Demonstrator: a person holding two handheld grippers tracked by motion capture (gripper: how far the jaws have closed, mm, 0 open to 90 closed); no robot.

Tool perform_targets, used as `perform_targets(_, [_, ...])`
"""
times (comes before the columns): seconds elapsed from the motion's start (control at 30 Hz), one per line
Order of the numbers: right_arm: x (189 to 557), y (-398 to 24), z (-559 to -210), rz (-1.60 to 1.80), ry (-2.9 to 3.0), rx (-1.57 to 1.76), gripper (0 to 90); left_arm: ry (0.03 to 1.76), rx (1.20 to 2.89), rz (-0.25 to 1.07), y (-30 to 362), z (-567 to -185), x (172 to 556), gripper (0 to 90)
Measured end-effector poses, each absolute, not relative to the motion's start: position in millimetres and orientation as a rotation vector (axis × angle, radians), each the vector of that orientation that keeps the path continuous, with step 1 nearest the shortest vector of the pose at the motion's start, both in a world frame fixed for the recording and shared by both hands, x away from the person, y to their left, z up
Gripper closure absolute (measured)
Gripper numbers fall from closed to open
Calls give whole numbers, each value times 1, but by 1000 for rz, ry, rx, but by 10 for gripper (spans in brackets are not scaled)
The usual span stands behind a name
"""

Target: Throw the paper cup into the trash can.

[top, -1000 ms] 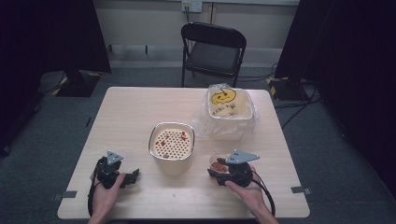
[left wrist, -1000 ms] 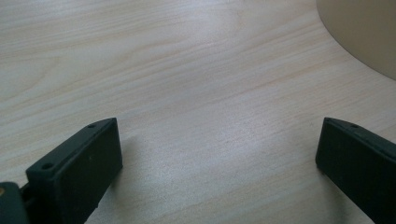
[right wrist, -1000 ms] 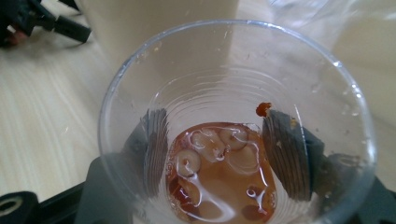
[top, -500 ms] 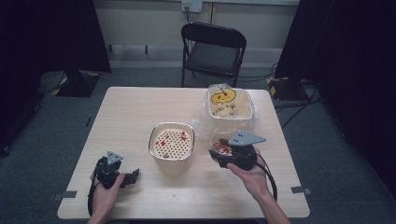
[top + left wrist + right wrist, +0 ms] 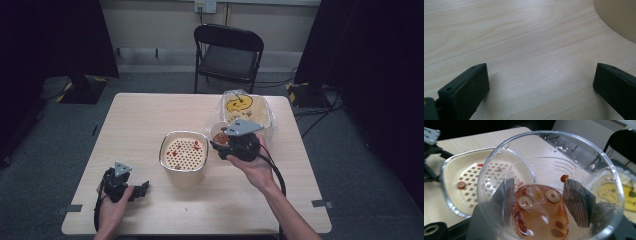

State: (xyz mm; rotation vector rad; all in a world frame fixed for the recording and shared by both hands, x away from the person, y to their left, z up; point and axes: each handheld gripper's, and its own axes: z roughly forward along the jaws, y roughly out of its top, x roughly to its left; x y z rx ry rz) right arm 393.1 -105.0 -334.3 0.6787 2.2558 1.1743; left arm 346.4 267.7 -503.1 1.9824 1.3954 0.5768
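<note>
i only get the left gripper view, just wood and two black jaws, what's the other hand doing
Observer: The right gripper holds a clear plastic cup, lifted off the table beside the strainer bowl.
Operator: anything in the cup
Observer: Yes, reddish-brown liquid with round slices and red bits, seen in the right gripper view.
Operator: is the strainer empty
Observer: No, a few small red pieces lie on its perforated insert.
Operator: and my left gripper
Observer: The left gripper rests low at the table's near left corner, jaws wide apart, nothing between them.
</note>
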Motion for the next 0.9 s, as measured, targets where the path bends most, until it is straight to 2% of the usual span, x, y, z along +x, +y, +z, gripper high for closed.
perform_targets(0.5, [422,-52,-325,818,2236,439,449,1394,1985,576,268,-503,346,0])
perform_targets(0.9, [421,-25,-337,525,2180,232,460,1394,1985,576,268,-503,346,0])
